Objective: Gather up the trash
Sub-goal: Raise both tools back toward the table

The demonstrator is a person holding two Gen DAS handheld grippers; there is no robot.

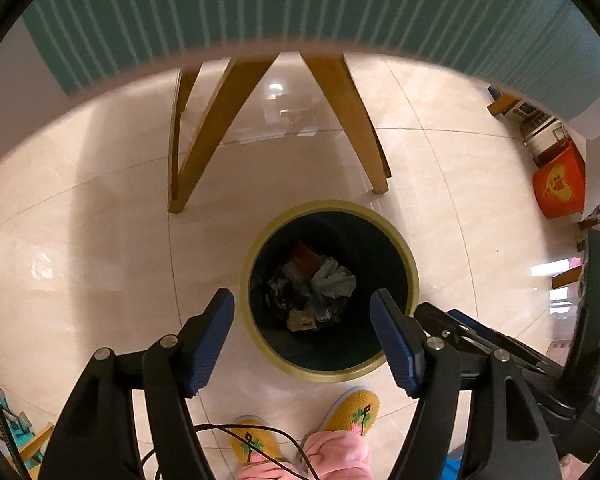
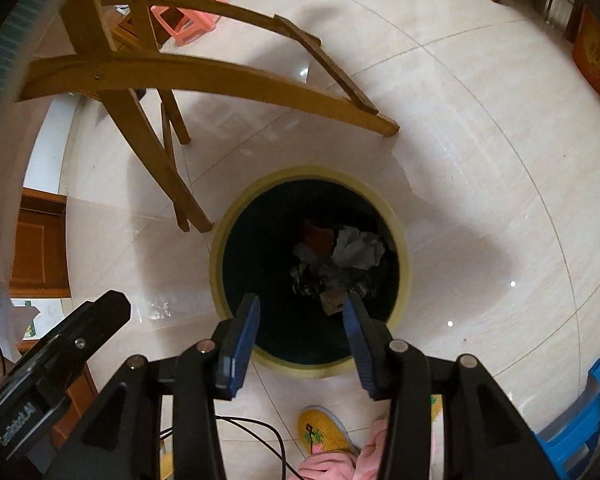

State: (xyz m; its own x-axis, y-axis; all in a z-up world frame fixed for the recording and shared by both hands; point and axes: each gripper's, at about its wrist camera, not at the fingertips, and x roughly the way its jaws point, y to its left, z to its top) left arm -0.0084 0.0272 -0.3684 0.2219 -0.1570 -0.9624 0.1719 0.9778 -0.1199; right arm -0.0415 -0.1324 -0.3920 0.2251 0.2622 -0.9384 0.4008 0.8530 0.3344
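A round dark bin with a yellow rim (image 1: pixel 414 280) stands on the tiled floor below both grippers. Inside lie crumpled white paper (image 1: pixel 336 280), a red scrap (image 1: pixel 306 256) and dark wrappers. My left gripper (image 1: pixel 302 300) points down over the bin, open, with nothing between its blue pads. In the right wrist view the same bin rim (image 2: pixel 404 264) shows, with the white paper (image 2: pixel 358 246) inside. My right gripper (image 2: pixel 302 304) hangs above the bin mouth, open and empty. The right gripper's black fingers (image 1: pixel 472 332) show at the right of the left wrist view.
Wooden table legs (image 1: pixel 204 132) stand just behind the bin. The person's yellow slippers (image 1: pixel 352 408) and pink trousers are right in front of it. A pink stool (image 2: pixel 188 12), an orange box (image 1: pixel 558 184) and a blue stool (image 2: pixel 576 428) sit around the floor. A black cable (image 2: pixel 260 432) trails near the feet.
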